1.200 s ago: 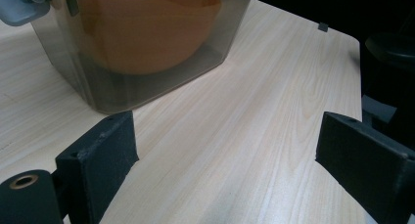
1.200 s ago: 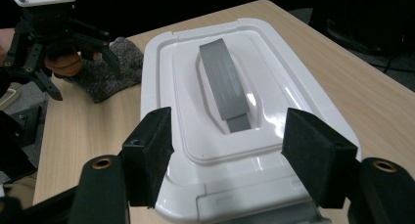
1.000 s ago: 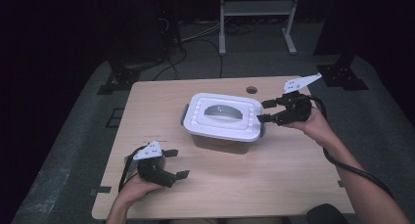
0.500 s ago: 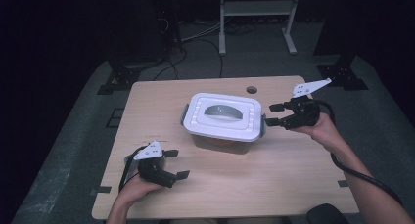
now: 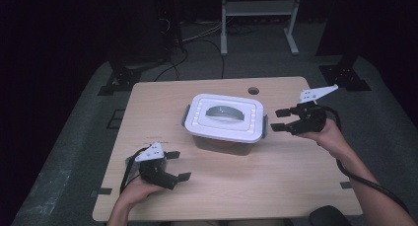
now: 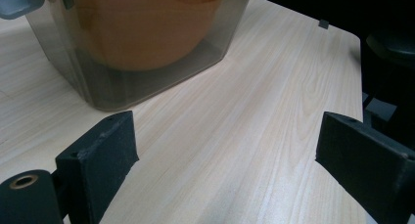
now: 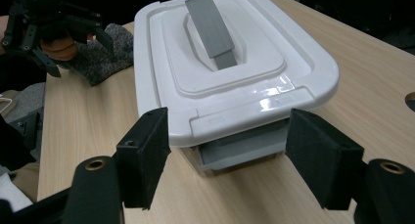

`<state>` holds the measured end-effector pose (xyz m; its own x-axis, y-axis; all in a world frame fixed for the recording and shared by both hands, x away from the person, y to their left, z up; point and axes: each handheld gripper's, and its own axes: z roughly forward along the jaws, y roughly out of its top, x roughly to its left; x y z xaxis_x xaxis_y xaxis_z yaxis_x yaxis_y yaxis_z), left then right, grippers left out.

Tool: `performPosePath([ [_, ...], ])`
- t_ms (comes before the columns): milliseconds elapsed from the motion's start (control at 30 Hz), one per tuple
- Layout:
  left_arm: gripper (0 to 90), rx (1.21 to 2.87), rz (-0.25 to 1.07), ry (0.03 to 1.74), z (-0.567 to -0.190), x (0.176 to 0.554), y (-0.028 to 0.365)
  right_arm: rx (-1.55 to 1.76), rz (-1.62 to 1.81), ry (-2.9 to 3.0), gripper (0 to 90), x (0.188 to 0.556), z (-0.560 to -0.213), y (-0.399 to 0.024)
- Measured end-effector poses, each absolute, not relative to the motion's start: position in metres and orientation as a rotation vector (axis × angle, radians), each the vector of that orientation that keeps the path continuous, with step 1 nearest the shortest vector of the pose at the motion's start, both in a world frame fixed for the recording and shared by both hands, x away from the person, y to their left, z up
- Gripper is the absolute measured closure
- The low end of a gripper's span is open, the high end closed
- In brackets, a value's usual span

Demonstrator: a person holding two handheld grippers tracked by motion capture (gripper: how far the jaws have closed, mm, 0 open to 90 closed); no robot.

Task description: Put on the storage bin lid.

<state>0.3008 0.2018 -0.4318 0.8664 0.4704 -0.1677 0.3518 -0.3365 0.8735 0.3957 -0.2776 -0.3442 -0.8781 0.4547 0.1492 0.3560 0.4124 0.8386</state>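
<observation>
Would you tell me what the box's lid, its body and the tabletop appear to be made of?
The lid looks like glossy white moulded plastic: it shows sharp highlights and a stepped rim. The box body seems to be smoky translucent plastic, since something orange shows through its wall. The tabletop shows pale, matte wood grain; whether solid wood or laminate cannot be told.

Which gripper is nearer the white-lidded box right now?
Right. The right gripper sits just off the box's end latch, jaws open toward it; the left gripper rests farther off, near the table's front edge.
</observation>
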Motion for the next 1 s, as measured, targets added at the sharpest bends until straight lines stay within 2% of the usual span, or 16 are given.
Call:
performPosePath([
  [1000,7.4,1.961,0.134,0.604,-0.432,0.300,0.201,0.872,1.479,2.544,29.5,0.381,-0.384,-0.307],
])
